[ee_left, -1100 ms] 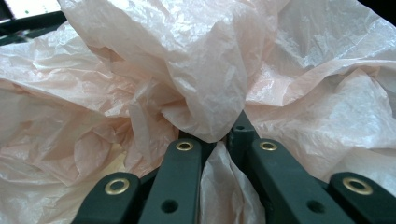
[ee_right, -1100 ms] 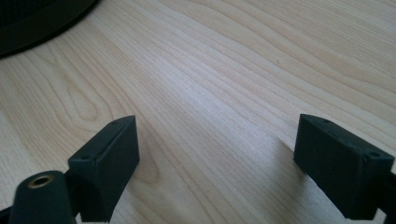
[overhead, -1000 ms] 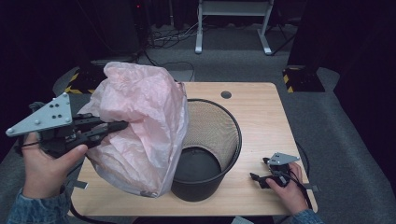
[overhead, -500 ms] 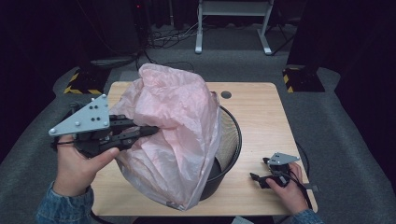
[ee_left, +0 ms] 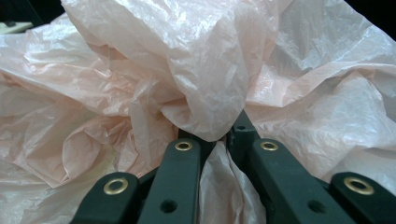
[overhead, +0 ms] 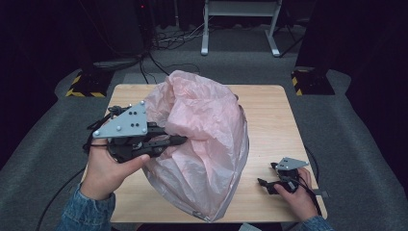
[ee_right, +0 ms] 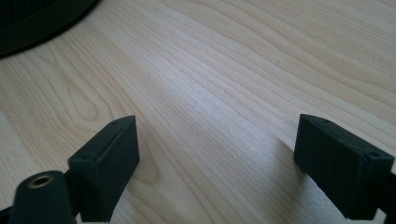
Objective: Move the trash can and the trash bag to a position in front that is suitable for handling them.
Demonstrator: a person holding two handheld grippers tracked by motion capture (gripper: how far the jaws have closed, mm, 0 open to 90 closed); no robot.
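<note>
A large crumpled pink plastic bag (overhead: 207, 144) hangs over the middle of the wooden table (overhead: 274, 120) and covers the black mesh bin that stood there. My left gripper (overhead: 180, 141) is held at the bag's left side, shut on a fold of the thin film; in the left gripper view the pink plastic bag (ee_left: 196, 88) bunches between the two closed jaws. My right gripper (overhead: 263, 183) rests low on the table near its front right corner, open, with bare wood between its fingers (ee_right: 107, 154).
The dark curved base of the bin (ee_right: 37, 18) shows at the upper left of the right gripper view. Beyond the table lie grey carpet, cables (overhead: 159, 53) and a white stand's legs (overhead: 240, 29).
My left gripper has carried the bag to the right, from beside the bin to over it, so the bin's rim is now covered. The right gripper has stayed put.
</note>
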